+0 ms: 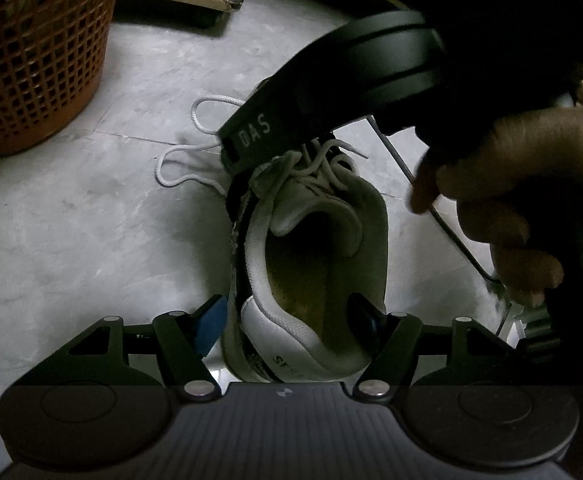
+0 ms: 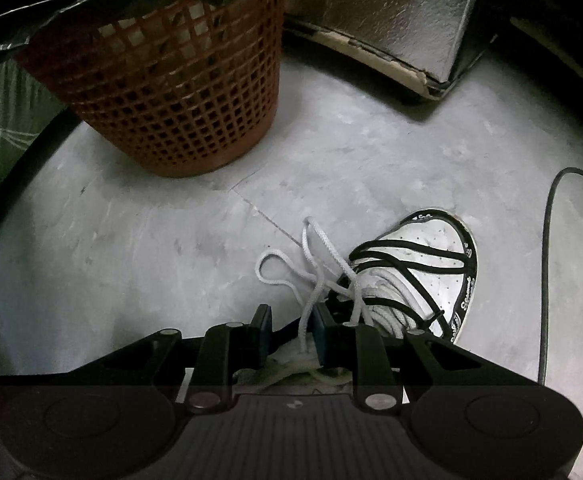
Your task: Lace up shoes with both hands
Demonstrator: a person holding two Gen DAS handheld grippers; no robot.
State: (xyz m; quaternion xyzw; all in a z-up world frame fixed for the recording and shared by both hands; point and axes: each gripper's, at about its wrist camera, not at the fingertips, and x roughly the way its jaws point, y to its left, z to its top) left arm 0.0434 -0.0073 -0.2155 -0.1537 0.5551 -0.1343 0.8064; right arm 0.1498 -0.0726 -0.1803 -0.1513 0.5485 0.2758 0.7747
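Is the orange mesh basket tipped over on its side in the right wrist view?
No, the orange mesh basket stands upright on the grey floor, its base flat on the ground, well apart from the shoe.

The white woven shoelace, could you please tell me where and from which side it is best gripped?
Probably grip the white woven shoelace on its free strand just above the white sneaker with black trim, coming from above: there it rises clear of the shoe, between the right gripper fingers.

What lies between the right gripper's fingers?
In the right wrist view, white lace strands hang between the right gripper fingers, above the shoe.
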